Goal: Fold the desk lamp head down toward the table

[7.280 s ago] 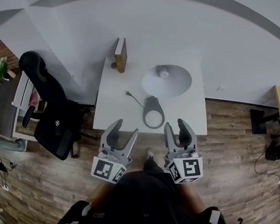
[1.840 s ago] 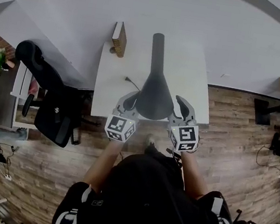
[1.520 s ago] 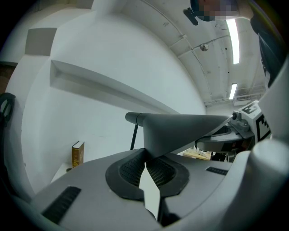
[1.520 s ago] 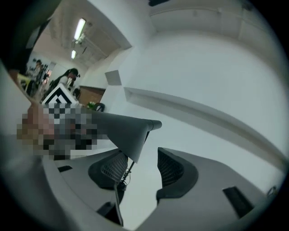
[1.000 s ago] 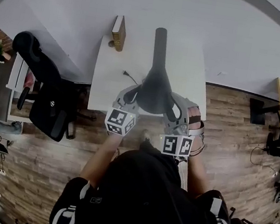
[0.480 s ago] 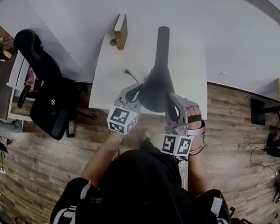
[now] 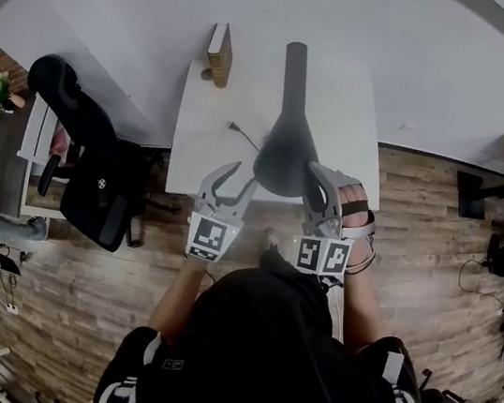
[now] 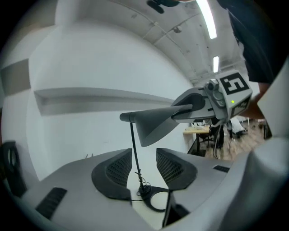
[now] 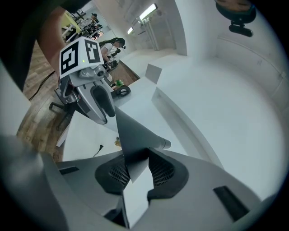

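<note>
Holding the dark grey cone-shaped lamp head point(image 7: 284, 149) by its rim, our right hand-held gripper point(image 9: 135, 173) is clamped on the edge. Our left hand-held gripper point(image 8: 137, 169) sits just left of that head, its jaws opening with nothing between them. The head hangs level above the white table point(image 7: 208, 132), long axis running away from us, so we judge the right hand should press it down.

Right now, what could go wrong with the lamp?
1. Only the right gripper pinches the shade, at its thin edge; the left gripper is opening, with nothing between its fingers. The shade might slip free and swing.
2. The lamp stands on a thin pole. A one-sided push could tip it or drag its base across the table.
</note>
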`<state>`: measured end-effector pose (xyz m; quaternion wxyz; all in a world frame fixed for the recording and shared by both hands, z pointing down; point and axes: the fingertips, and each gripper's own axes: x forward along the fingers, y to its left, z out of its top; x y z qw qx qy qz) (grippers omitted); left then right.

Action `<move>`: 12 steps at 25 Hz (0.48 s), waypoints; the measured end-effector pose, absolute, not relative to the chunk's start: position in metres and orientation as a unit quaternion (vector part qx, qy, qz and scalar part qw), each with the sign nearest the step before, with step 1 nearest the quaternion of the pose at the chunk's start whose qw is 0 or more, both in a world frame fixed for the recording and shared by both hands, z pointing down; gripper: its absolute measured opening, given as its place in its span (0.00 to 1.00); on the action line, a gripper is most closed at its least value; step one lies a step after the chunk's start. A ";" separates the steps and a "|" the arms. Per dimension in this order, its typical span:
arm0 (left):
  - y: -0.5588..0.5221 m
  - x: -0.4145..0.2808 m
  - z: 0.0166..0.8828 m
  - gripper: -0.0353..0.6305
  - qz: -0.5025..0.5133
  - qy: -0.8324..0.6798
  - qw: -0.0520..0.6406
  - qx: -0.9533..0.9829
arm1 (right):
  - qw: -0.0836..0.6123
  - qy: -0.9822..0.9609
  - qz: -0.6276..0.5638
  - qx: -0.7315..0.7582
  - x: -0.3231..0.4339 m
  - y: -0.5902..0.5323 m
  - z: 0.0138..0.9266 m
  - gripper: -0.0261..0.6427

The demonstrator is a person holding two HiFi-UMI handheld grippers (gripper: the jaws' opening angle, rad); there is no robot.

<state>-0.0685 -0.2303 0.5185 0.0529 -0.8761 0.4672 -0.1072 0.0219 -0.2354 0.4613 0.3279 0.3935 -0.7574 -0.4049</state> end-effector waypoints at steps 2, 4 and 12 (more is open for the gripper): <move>-0.221 -0.066 0.512 0.35 -0.161 0.452 0.123 -0.869 | 0.329 -0.757 -0.405 0.393 0.021 -0.236 0.461 0.18; -0.214 -0.060 0.501 0.39 -0.212 0.433 0.192 -0.855 | 0.329 -0.756 -0.406 0.393 0.021 -0.238 0.462 0.18; -0.203 -0.025 0.466 0.43 -0.310 0.362 0.361 -0.802 | 0.332 -0.753 -0.411 0.393 0.022 -0.236 0.462 0.18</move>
